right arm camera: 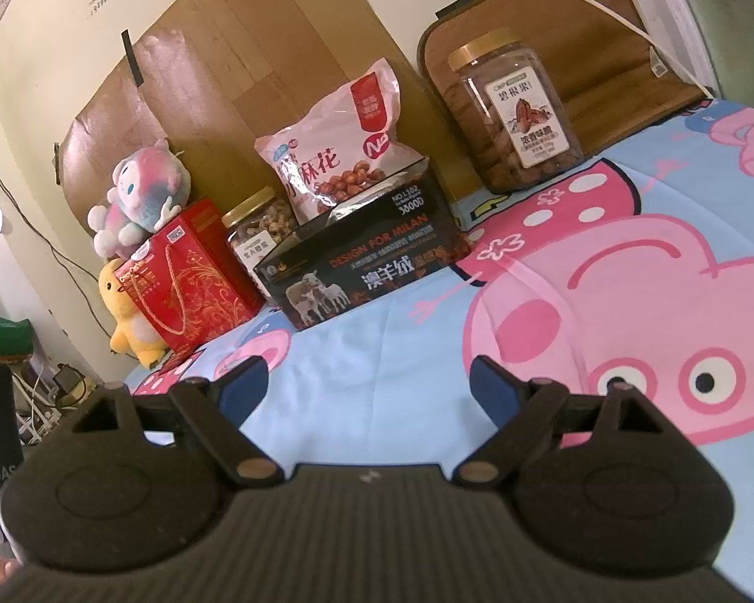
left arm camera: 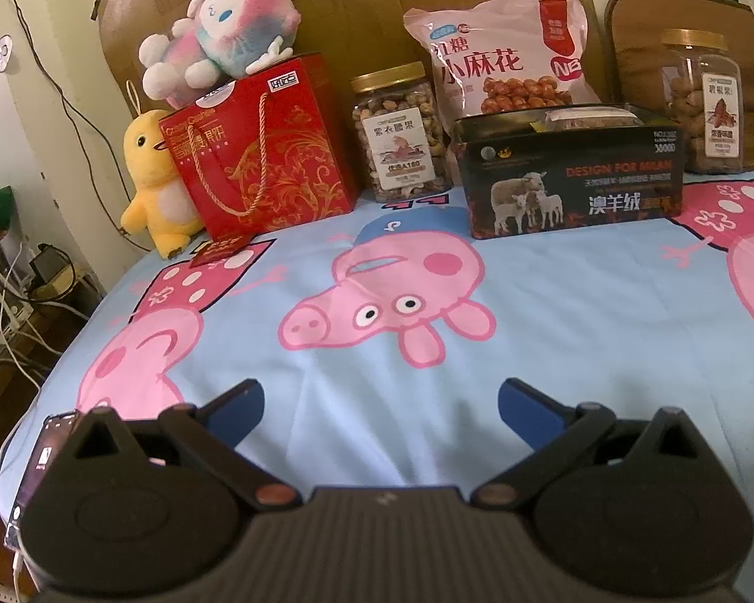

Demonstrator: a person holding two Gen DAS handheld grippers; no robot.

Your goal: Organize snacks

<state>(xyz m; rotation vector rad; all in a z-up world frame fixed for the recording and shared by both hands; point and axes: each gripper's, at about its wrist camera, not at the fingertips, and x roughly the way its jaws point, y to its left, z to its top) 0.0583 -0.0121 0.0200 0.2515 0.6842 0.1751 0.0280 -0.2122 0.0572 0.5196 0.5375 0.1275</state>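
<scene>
Along the back of the bed stand a red gift bag (left arm camera: 264, 151) (right arm camera: 191, 276), a cashew jar (left arm camera: 402, 135) (right arm camera: 261, 236), a pink snack bag (left arm camera: 502, 60) (right arm camera: 342, 151), a black open box (left arm camera: 573, 176) (right arm camera: 362, 261) with packets inside, and a pecan jar (left arm camera: 703, 100) (right arm camera: 517, 110). My left gripper (left arm camera: 379, 402) is open and empty, low over the sheet well short of the snacks. My right gripper (right arm camera: 369, 377) is open and empty, in front of the black box.
A Peppa Pig sheet (left arm camera: 553, 326) covers the bed. A pastel plush (left arm camera: 221, 25) sits on the red bag, a yellow duck plush (left arm camera: 151, 181) beside it. A phone (left arm camera: 40, 457) lies at the bed's left edge. Cables and power strips lie on the floor at left.
</scene>
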